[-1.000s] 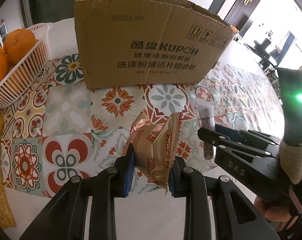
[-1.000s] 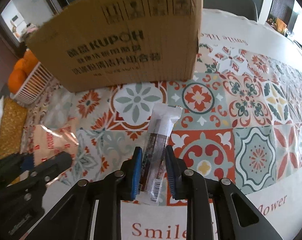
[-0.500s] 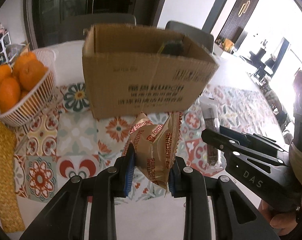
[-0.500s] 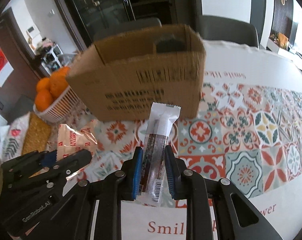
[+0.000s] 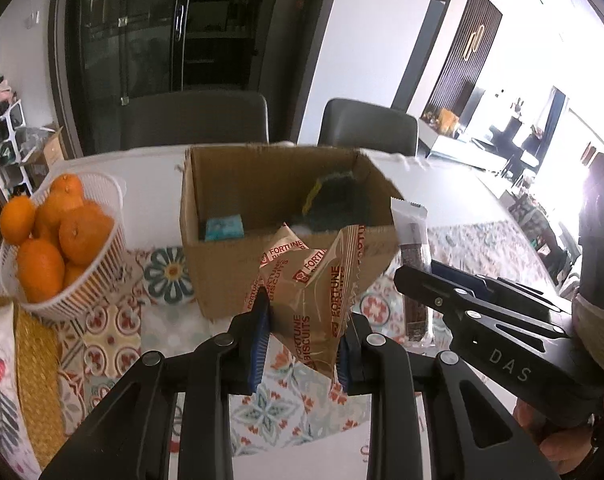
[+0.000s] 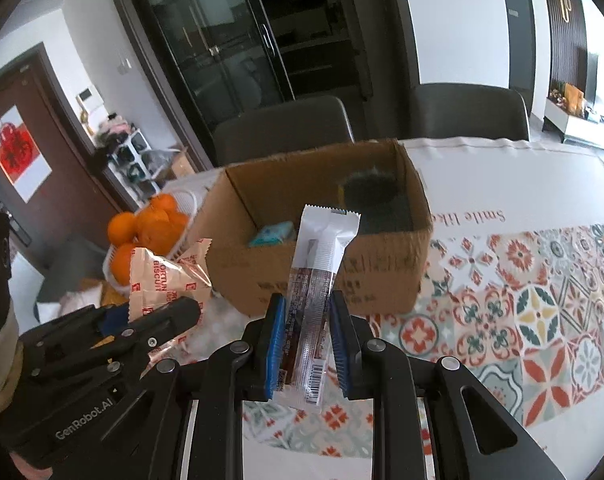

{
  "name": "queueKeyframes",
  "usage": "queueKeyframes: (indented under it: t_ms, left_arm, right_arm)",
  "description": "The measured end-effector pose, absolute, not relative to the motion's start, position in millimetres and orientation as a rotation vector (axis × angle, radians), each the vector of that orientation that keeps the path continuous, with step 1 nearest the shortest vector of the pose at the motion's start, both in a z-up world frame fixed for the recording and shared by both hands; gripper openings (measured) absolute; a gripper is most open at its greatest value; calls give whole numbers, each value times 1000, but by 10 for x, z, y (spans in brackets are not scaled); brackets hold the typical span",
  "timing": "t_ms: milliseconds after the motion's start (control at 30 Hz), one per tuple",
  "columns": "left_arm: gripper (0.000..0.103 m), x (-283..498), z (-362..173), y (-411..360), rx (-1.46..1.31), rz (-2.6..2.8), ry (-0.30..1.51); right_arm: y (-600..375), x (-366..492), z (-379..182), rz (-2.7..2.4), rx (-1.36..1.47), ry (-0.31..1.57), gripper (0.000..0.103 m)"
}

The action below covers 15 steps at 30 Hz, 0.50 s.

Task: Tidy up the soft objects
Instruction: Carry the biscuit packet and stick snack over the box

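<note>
**Both packets held short of the open box**

Currently, each hand-held gripper is clamped on one soft packet, and the cardboard box (image 5: 286, 216) lies ahead of both, with its open top facing up. Neither packet is over the opening yet; both hang on the near side of the box's front wall, above the patterned counter (image 6: 542, 312).

The left hand-held gripper (image 5: 302, 344) holds the biscuit packet (image 5: 310, 292) between its blue pads. The packet is crumpled and stands roughly upright, its upper corners rising about to the box's front rim in the left wrist view. The box lies straight ahead of this gripper.

The right hand-held gripper (image 6: 307, 348) is closed on the slim bar wrapper (image 6: 314, 292). The wrapper's long axis runs upright and forward, and its white sealed end points toward the box. The box is ahead and slightly right of centre in the right wrist view.

Inside the box, a dark sponge (image 6: 376, 200) sits at the right end and a small teal pack (image 6: 272, 234) lies toward the left. The middle of the box floor looks free.

Judgement: both grippers appear about equally near the box, and neither clearly leads. The next move calls for carrying each packet forward over the front wall before release. The basket of oranges (image 5: 58, 248) stands left of the box, clear of the path.
</note>
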<state>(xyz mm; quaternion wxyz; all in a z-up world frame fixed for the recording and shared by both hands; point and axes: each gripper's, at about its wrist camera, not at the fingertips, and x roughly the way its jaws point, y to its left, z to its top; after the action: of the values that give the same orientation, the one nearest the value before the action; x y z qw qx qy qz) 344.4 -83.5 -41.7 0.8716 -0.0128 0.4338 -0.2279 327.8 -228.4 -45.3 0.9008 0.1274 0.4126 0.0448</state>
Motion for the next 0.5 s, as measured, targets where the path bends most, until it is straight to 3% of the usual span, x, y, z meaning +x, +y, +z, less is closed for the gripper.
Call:
queueKeyframes:
  t_ms: [500]
  left_arm:
    - [28,3971,-110,-876,-19,-472,858]
  right_arm:
    - [-2406,3878,-200,123,308,801,23]
